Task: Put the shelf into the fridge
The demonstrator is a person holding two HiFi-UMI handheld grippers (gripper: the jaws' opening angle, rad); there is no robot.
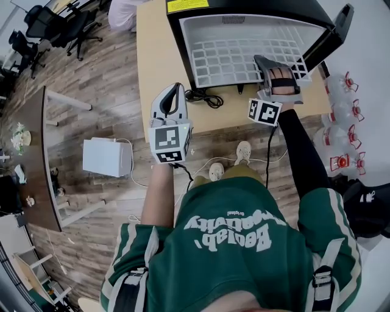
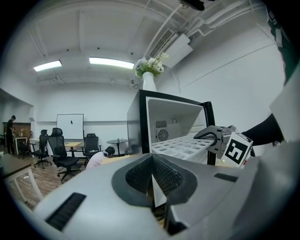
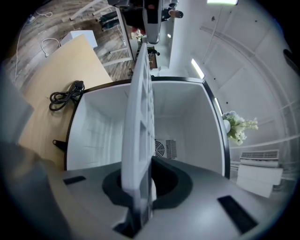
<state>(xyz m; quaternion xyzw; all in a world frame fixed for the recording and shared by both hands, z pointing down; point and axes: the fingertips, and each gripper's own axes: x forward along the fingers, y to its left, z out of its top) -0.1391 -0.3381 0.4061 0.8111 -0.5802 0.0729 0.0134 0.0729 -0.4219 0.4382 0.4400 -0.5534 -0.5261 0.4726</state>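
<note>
The right gripper (image 1: pixel 268 66) has its fingers (image 3: pixel 166 180) clenched on the front edge of the white grid shelf (image 1: pixel 234 58), which lies level and partly inside the open fridge (image 1: pixel 181 42) on the table (image 1: pixel 152 61), while the left gripper (image 1: pixel 175 91) hangs apart, fingers (image 2: pixel 136 176) pressed together on nothing.

Front of black mini fridge (image 1: pixel 262 6) w/ white inside stands fully open, black door (image 1: pixel 341 21) swung out to the right. White plastic grid shelf (image 1: pixel 237 58) takes most of the cavity's width; room above & below it. Coiled black cable (image 1: pixel 204 96) lies on light wooden table (image 1: pixel 152 61) just in front, at opening's left.
</note>
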